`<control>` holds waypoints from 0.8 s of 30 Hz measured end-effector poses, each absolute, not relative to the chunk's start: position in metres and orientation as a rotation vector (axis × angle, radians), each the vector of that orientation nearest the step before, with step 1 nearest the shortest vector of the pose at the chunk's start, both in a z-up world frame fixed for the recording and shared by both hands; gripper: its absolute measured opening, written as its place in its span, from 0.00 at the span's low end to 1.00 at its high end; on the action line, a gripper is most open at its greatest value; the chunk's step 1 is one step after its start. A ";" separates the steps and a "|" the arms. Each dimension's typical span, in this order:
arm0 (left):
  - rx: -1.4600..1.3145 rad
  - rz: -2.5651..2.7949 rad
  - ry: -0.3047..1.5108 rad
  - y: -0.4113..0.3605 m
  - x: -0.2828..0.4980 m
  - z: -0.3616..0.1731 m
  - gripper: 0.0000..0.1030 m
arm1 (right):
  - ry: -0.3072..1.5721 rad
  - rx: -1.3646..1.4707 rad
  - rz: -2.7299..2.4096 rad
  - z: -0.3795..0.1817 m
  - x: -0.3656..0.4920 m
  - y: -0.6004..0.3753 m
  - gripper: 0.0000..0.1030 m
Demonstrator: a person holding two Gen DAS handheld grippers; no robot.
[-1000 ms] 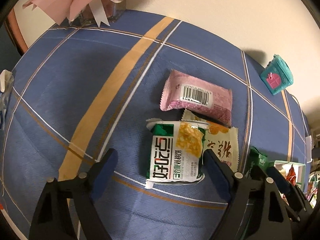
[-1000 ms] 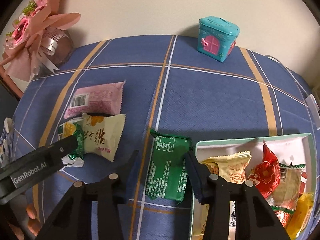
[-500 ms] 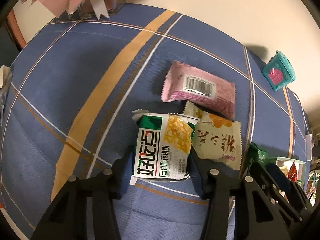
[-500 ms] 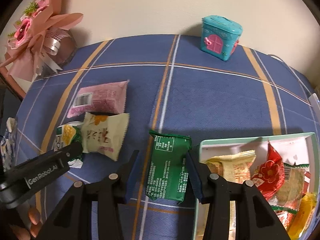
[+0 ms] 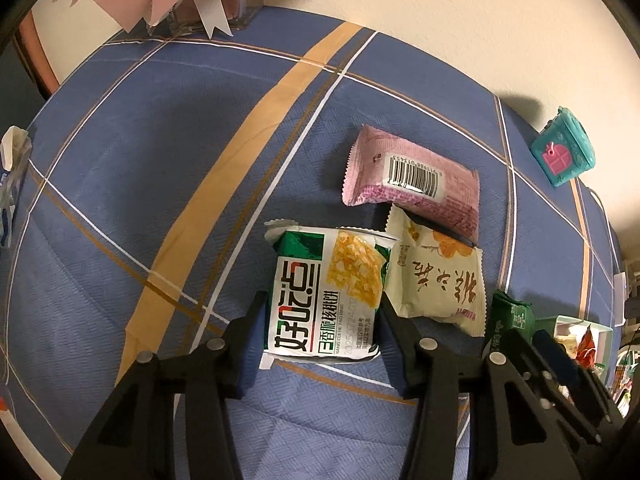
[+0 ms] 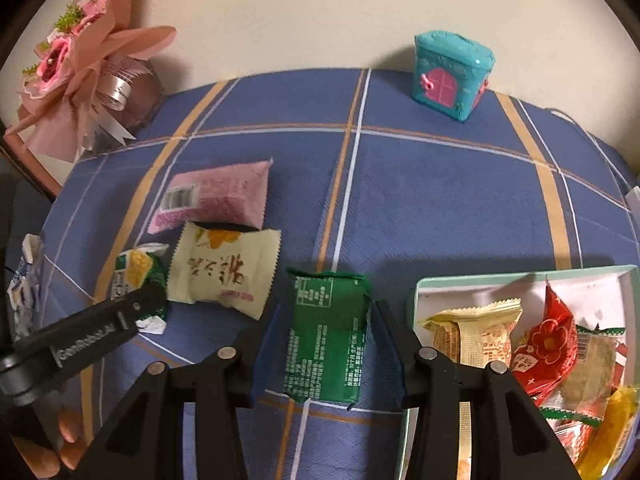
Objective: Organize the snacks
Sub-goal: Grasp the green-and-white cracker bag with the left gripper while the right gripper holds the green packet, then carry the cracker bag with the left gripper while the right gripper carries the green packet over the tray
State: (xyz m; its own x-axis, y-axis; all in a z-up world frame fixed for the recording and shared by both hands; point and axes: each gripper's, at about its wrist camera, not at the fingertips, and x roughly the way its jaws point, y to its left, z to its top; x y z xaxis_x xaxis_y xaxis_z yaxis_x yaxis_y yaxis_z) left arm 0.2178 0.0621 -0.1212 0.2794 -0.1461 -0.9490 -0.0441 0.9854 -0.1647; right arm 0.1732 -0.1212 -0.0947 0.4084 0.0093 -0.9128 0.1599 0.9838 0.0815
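My left gripper (image 5: 320,312) is shut on a green-and-white snack pack (image 5: 326,294), fingers pressing both of its sides on the blue cloth. A cream pack (image 5: 436,280) and a pink pack (image 5: 412,180) lie just beyond it. My right gripper (image 6: 326,328) is shut on a dark green pack (image 6: 326,336), which lies between its blue pads. A pale green box (image 6: 416,292) holding several snacks sits right of it. The left gripper also shows in the right wrist view (image 6: 140,304).
A teal toy house (image 6: 452,74) stands at the back by the wall. A pink bouquet (image 6: 80,68) stands at the back left. A blue-and-white wrapper (image 6: 24,288) lies at the table's left edge. The tablecloth (image 5: 160,160) is blue plaid.
My left gripper moved forward and closed around the green-and-white pack. My right gripper stays around the dark green pack and has shifted slightly.
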 end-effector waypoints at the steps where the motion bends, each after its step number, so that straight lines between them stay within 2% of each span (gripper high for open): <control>1: -0.169 -0.069 1.289 0.061 0.218 -0.122 0.51 | 1.155 0.166 -0.092 -0.098 0.173 -0.121 0.47; 7: -0.164 -0.068 1.293 0.060 0.222 -0.124 0.51 | 1.201 0.150 -0.099 -0.117 0.175 -0.117 0.47; 13: -0.161 -0.063 1.281 0.058 0.222 -0.121 0.50 | 1.194 0.152 -0.107 -0.117 0.176 -0.119 0.41; 24: -0.172 -0.074 1.225 0.057 0.209 -0.093 0.50 | 1.131 0.153 -0.096 -0.082 0.164 -0.121 0.41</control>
State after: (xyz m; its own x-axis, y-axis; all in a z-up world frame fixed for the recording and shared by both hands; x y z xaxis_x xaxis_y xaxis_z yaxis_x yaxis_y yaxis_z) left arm 0.2092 0.0573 -0.0927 0.3381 -0.1491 -0.9292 -0.0358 0.9846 -0.1710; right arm 0.1642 -0.1214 -0.0818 0.4232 0.0006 -0.9060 0.1540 0.9854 0.0725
